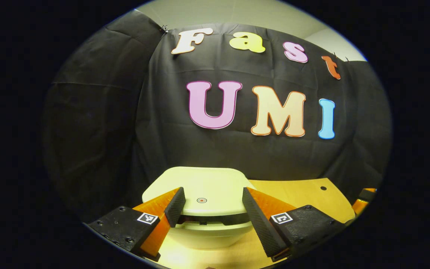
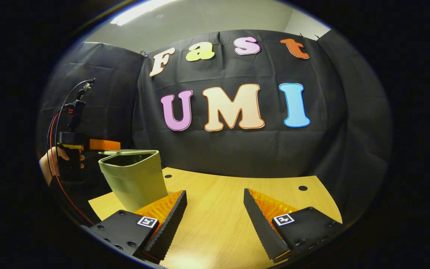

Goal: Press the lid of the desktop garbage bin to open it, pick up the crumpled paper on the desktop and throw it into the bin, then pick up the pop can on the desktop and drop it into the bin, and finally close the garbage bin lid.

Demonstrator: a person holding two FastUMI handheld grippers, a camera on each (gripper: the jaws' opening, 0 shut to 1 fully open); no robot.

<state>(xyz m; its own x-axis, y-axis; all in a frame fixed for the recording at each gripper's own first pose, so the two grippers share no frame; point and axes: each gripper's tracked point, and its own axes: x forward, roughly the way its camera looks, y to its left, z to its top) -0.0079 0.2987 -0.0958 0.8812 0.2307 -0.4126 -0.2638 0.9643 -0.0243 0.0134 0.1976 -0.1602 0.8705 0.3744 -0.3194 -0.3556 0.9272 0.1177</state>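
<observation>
Left gripper (image 1: 212, 209) has its two fingers spread wide, nothing between them pinched, and it hangs just above the pale green plastic garbage bin (image 1: 210, 233), with the fingers standing to either side of the bin's near edge. Beyond the fingertips lies the bin's flat, rounded pale green lid (image 1: 200, 186), which carries a small round press mark (image 1: 201, 200) near its front edge; a dark gap shows between the lid's front edge and the bin's rim below it. Whether either finger touches the lid cannot be told. Right of the bin runs the light wooden desktop (image 1: 297, 194), with a small dark round hole (image 1: 323, 188) near its far edge, and black cloth closes the scene behind. Right gripper (image 2: 215, 218) is likewise spread open and holds nothing, low over a bare stretch of the desktop. Farther off to its left stands the bin, its tapered body upright on the desktop and its lid raised a little above the rim, so that the dark inside shows. Over that lid hangs the left gripper, held by a person's hand (image 2: 50, 162), with red and black cables (image 2: 54, 123) looping up from it.
</observation>
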